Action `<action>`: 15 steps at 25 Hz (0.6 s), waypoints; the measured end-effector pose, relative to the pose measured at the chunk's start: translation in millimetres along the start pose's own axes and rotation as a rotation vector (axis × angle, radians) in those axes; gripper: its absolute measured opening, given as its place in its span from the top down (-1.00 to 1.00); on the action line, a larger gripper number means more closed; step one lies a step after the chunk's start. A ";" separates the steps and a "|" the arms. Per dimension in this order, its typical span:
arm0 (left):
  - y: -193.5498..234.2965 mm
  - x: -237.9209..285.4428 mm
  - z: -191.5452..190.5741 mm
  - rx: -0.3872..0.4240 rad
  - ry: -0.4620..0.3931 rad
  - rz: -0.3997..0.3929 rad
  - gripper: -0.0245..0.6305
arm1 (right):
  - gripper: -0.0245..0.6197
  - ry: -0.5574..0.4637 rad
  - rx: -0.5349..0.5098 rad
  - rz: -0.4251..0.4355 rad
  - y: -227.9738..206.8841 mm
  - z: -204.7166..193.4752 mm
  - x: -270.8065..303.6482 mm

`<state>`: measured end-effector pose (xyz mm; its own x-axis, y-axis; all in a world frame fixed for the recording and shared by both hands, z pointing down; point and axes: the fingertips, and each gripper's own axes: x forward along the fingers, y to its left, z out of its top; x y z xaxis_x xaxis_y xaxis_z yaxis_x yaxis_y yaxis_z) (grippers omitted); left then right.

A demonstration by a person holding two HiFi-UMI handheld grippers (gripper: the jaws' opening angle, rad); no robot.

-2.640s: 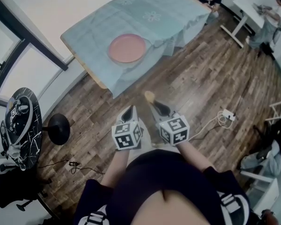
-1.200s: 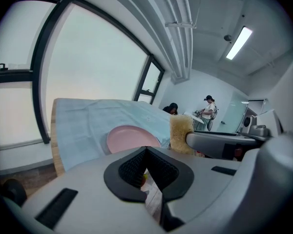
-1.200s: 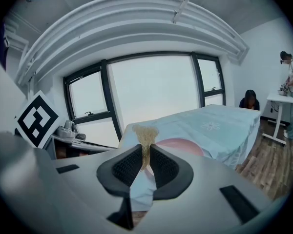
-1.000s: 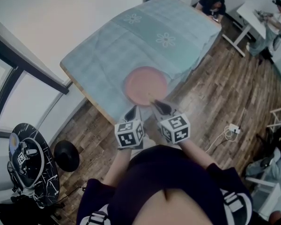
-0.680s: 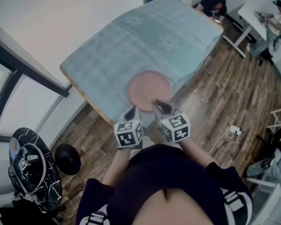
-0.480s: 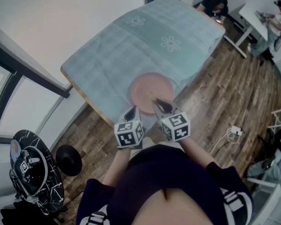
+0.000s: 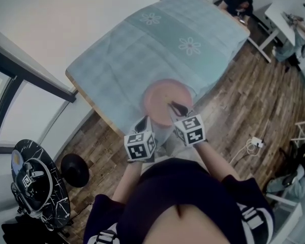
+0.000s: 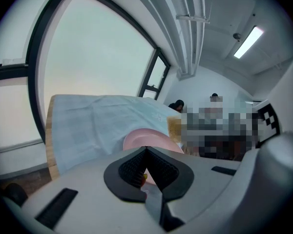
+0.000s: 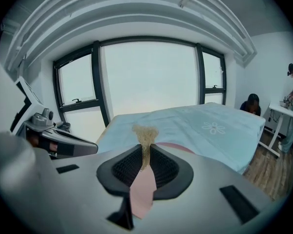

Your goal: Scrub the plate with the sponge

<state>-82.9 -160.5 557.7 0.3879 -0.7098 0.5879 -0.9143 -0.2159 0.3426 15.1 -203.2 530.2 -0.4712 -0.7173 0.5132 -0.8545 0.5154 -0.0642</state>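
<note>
A pink plate (image 7: 162,99) lies near the front corner of a table under a pale blue cloth (image 7: 137,50). My right gripper (image 7: 176,107) reaches over the plate's near edge, shut on a tan sponge (image 9: 145,132) that sticks up past its tips. In the right gripper view, the plate (image 9: 179,148) shows just behind the right gripper (image 9: 146,148). My left gripper (image 7: 141,124) hangs short of the table edge, left of the plate, jaws shut and empty. From the left gripper (image 8: 145,151), the plate (image 8: 140,140) lies straight ahead.
The table's wooden edge (image 7: 85,99) faces me. A black round stool base (image 7: 74,170) and a round black stand with a device (image 7: 33,182) sit on the wooden floor at the left. A power strip with cable (image 7: 254,142) lies on the right. People sit at desks (image 7: 239,3) far back.
The table and plate have come much closer as I walked up. The right gripper with the sponge has moved forward over the plate's near edge; the left gripper stays back.
</note>
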 end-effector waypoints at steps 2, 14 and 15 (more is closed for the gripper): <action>1.7 4.5 0.6 -0.005 0.003 0.004 0.92 | 0.76 0.026 0.000 0.005 -5.7 -2.4 7.9; 20.6 31.0 11.1 -0.068 0.015 0.060 0.92 | 0.76 0.187 -0.130 0.036 -36.9 -23.5 68.0; 21.6 32.7 10.4 -0.070 0.018 0.062 0.92 | 0.76 0.201 -0.139 0.038 -38.7 -26.3 72.3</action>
<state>-91.2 -195.3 576.7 0.3334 -0.7082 0.6224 -0.9265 -0.1241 0.3551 19.8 -262.6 592.3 -0.4374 -0.5957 0.6737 -0.7925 0.6094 0.0244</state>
